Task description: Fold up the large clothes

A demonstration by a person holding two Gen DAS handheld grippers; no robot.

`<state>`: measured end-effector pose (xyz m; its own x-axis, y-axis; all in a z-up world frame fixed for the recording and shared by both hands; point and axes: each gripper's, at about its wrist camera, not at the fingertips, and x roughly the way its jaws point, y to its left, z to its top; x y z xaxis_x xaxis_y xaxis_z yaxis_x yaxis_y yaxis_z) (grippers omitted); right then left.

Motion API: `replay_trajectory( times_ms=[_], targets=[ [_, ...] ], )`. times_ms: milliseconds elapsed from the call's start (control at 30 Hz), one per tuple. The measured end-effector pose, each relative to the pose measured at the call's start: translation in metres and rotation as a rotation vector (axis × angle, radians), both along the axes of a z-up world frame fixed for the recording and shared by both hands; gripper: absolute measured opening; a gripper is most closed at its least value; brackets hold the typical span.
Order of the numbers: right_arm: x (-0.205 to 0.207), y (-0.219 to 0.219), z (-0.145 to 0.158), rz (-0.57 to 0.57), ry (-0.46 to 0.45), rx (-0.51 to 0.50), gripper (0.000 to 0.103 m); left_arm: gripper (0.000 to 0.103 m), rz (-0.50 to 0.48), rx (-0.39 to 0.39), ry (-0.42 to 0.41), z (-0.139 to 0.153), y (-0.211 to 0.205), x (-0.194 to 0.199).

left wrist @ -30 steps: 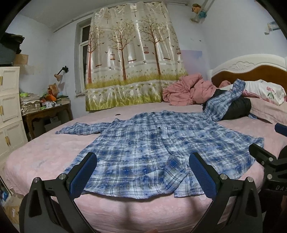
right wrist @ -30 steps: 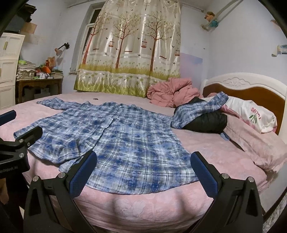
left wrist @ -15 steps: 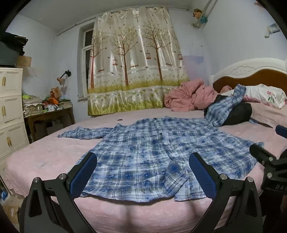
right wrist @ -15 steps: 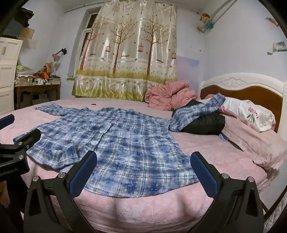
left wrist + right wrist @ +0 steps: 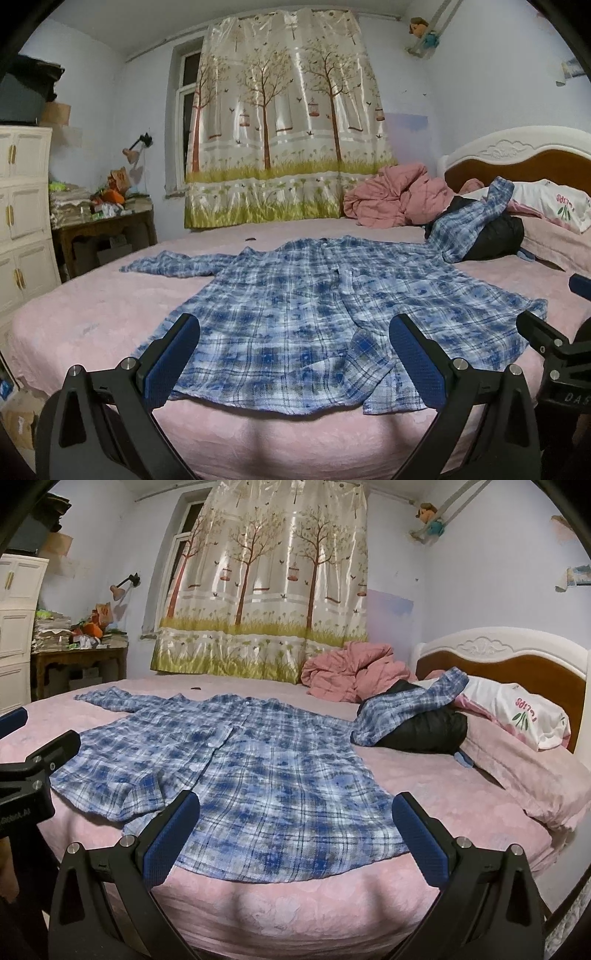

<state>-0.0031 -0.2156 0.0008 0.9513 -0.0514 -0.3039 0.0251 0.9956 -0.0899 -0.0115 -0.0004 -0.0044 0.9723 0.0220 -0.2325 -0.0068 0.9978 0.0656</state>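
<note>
Both-handed start: left claw [image 5: 295, 354] spread wide, holding nothing, poised at the near edge of the bed [image 5: 314, 443]. Right claw [image 5: 295, 827] likewise wide and empty, same edge, further toward the headboard side. Plaid shirt [image 5: 314, 302] lies flat, front up, hem along the near edge, collar toward the far edge. One sleeve stretches toward the bed's far left corner; the other drapes over a dark bundle [image 5: 424, 731] by the pillow [image 5: 517, 768]. Hem near the placket is rumpled and doubled over. Risks, as judged: pinching bedsheet together with the thin fabric; the draped sleeve snagging the bundle and skewing the fold; the rumple getting creased in.
</note>
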Motion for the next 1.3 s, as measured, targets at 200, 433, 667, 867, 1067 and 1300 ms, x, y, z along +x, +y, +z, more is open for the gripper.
replay_trajectory(
  times_ms=[200,433,667,867,1067,1300],
  targets=[
    [-0.001,0.001,-0.001,0.004,0.000,-0.004,0.103,0.103,0.003,-0.041,0.004,0.003,0.008,0.001],
    [-0.001,-0.001,0.000,-0.002,0.001,0.009,0.103,0.103,0.018,-0.062,-0.027,0.006,0.018,-0.001],
    [-0.001,-0.007,0.003,-0.012,0.004,0.032,0.103,0.103,0.018,-0.051,-0.079,0.007,0.015,-0.008],
    [-0.009,-0.015,0.008,-0.056,-0.051,0.066,0.103,0.103,0.033,-0.040,-0.242,0.009,0.015,-0.028],
    [-0.015,-0.022,0.014,-0.056,-0.073,0.103,0.103,0.103,0.005,-0.040,-0.229,0.011,0.015,-0.030],
    [0.004,-0.030,0.006,-0.065,0.013,0.179,0.103,0.103,-0.093,-0.095,-0.013,-0.002,0.014,-0.005]
  ],
)
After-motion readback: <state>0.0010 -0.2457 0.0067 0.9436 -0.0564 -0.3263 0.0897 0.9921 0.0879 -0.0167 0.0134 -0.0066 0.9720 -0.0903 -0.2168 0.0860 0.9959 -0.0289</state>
